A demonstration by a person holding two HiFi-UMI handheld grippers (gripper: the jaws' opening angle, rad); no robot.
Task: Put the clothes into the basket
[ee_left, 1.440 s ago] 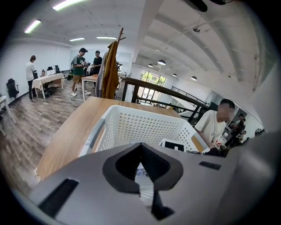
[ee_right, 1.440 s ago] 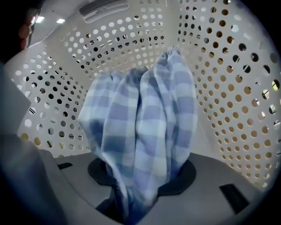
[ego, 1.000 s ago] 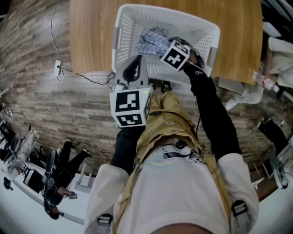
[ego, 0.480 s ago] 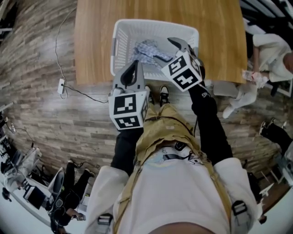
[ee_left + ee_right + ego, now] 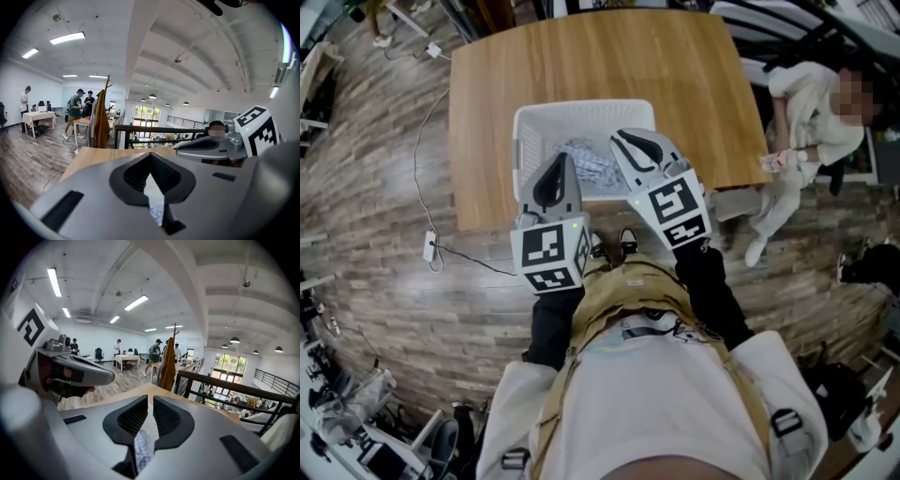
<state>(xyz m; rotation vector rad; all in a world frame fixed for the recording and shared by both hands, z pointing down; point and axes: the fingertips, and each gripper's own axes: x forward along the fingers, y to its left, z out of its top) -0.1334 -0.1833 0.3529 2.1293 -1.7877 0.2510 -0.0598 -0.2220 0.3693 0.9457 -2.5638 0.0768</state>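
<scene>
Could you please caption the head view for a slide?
Left gripper and right gripper, its empty jaws closing, hover above the clothes in the white basket.

**Both tools out ahead of me, side by side, neither gripping anything**

My left tool [image 5: 562, 161] and right tool [image 5: 625, 141] pointed forward, away from my body. They sat close beside each other without touching, the right one a little further ahead. My left forearm [image 5: 551, 323] and right forearm [image 5: 709, 292], both in black sleeves, stretched forward to them. The left marker cube [image 5: 549, 253] and the right marker cube [image 5: 678, 212] faced up toward my head. The left tool's jaws met at their tips. The right tool's jaws were closing, with a thin slit between them and nothing held there.
</scene>
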